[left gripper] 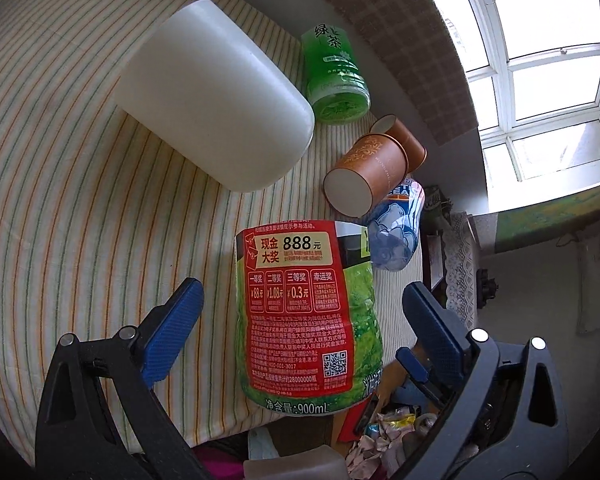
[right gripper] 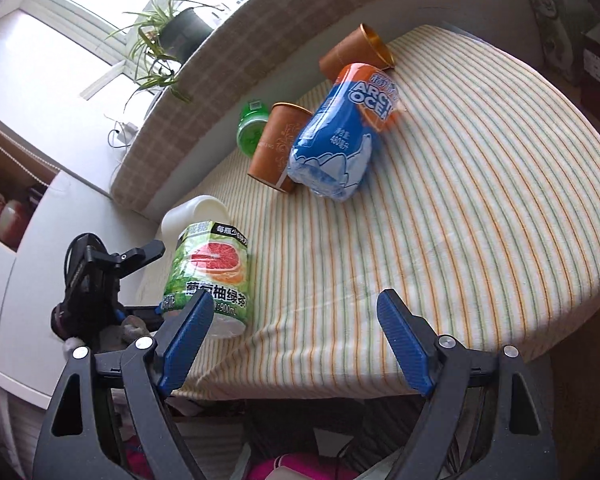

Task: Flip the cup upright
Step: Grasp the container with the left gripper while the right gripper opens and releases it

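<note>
A large white cup (left gripper: 216, 100) stands upside down on the striped tablecloth; it shows small behind the tea bottle in the right wrist view (right gripper: 194, 212). Two brown paper cups are there: one stands upside down (left gripper: 366, 174) (right gripper: 278, 148), the other lies on its side behind it (left gripper: 404, 140) (right gripper: 356, 54). My left gripper (left gripper: 300, 312) is open, its blue fingers either side of a big grapefruit green tea bottle (left gripper: 308, 312) (right gripper: 208, 280) without touching it. My right gripper (right gripper: 296, 324) is open and empty over the table's near edge.
A blue Arctic Ocean bottle (right gripper: 340, 136) (left gripper: 396, 236) stands beside the brown cups. A small green tea bottle (left gripper: 334, 76) (right gripper: 252, 128) stands by the wall. The striped table (right gripper: 480, 200) ends near my right gripper. A plant (right gripper: 168, 36) sits on the sill.
</note>
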`<state>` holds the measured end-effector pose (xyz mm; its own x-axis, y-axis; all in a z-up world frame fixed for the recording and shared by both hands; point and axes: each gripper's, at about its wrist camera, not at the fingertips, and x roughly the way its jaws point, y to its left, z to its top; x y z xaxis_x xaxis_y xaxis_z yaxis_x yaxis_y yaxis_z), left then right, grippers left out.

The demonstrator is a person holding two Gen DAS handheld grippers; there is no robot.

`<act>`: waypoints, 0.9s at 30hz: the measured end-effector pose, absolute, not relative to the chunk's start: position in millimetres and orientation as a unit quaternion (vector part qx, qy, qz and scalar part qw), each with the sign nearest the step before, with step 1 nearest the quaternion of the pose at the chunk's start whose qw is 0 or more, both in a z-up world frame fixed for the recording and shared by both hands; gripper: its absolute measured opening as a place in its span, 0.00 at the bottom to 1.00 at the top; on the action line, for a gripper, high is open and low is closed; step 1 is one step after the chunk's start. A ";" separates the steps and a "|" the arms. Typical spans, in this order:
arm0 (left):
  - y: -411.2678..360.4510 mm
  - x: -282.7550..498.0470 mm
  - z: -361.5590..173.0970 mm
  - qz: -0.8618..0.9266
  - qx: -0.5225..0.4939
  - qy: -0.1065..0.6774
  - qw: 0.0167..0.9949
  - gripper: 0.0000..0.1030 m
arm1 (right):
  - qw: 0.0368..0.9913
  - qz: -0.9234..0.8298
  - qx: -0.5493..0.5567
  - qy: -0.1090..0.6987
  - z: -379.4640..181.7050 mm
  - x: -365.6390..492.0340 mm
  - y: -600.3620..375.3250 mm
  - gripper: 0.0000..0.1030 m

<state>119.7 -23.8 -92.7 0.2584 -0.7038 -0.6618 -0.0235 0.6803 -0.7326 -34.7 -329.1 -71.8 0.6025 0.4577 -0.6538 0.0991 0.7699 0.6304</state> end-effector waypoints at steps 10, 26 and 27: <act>-41.5 128.9 -109.8 -0.238 -0.317 0.580 0.712 0.89 | 0.853 0.081 0.279 0.433 -73.0 -40.8 -322.2 0.81; -52.7 114.5 -89.9 -0.244 -0.266 0.545 0.757 0.81 | 0.860 0.063 0.276 0.424 -70.6 -39.0 -324.2 0.81; -54.1 112.6 -87.1 -0.244 -0.258 0.539 0.764 0.81 | 0.861 0.063 0.276 0.424 -70.5 -38.8 -323.7 0.81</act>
